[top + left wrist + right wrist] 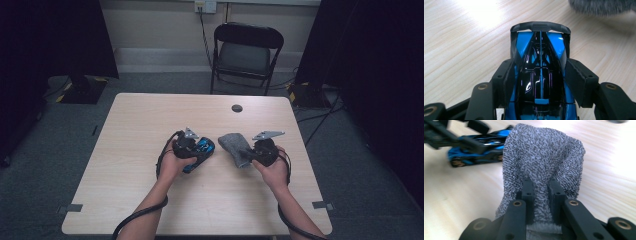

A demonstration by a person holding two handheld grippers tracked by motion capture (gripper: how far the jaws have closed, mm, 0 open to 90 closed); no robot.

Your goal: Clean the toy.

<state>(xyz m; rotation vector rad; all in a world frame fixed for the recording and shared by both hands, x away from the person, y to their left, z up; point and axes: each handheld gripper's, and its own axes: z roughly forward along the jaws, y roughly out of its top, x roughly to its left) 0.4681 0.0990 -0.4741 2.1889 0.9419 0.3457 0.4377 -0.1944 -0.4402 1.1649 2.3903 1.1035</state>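
Toy car (pixel 541 82) is clamped across its midbody by the left gripper (pixel 192 146), jaws pressed on both flanks, near the middle of the table (pixel 140 120). Glossy blue-and-black shell is judged hard, light and slippery; the rear wing looks thin and fragile, so a hold on the flanks is preferred over the wing or wheels. Grey cloth (pixel 541 157) is pinched by the right gripper (pixel 256 151), jaws drawn tight on a bunched fold, just right of the car and toward the table's right edge. Terry-like fabric is judged soft, limp and grippy; any fold can be taken, but it will sag. Both forearms are brought in from the table's near edge. The left hand (pixel 172 165) is wrapped over its gripper; the right hand (pixel 274 170) is angled inward toward the car.
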